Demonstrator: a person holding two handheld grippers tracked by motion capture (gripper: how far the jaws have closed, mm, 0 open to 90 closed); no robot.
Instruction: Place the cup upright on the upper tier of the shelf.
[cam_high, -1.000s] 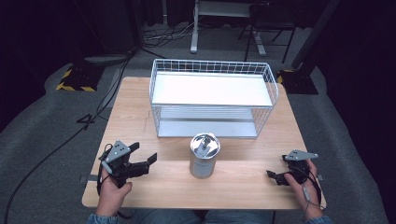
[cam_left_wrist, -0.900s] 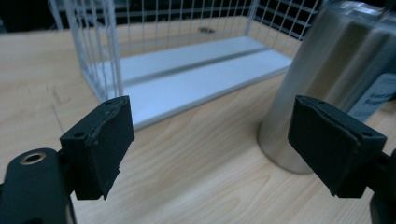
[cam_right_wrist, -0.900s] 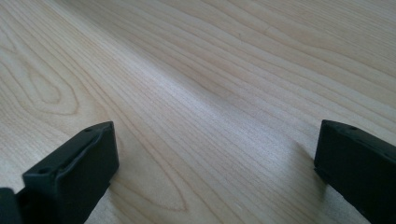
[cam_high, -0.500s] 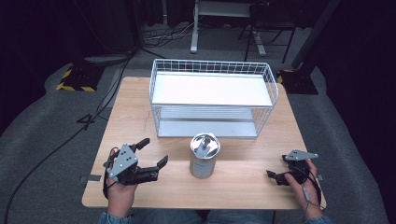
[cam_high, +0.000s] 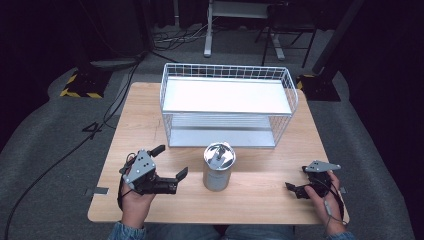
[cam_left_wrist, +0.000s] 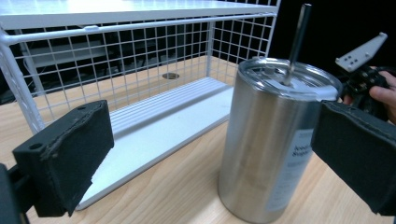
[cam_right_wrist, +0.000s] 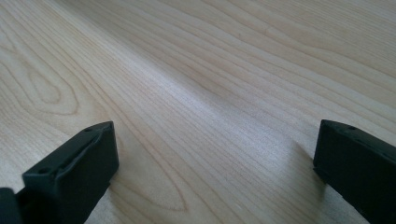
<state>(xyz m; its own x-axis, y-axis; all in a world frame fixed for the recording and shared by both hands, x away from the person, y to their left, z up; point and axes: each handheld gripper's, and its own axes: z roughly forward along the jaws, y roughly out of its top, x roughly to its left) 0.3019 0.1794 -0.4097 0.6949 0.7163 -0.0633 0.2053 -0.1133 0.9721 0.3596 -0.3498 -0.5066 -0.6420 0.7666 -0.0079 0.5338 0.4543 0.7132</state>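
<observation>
Left gripper (cam_high: 170, 162) gapes beside steel tumbler (cam_high: 218, 166) — not touching.

Light comes from overhead, so the wooden table (cam_high: 150, 120) is bright while the floor past its edges goes nearly black. The white shelf top (cam_high: 225, 95) is almost blown out. The steel tumbler (cam_left_wrist: 271, 140) has streaky glare down its side, and its lid shines in the high view. The high view is soft and grainy. In the right gripper view the wood blurs toward the top edge, with soft shadows beside the jaws.
</observation>
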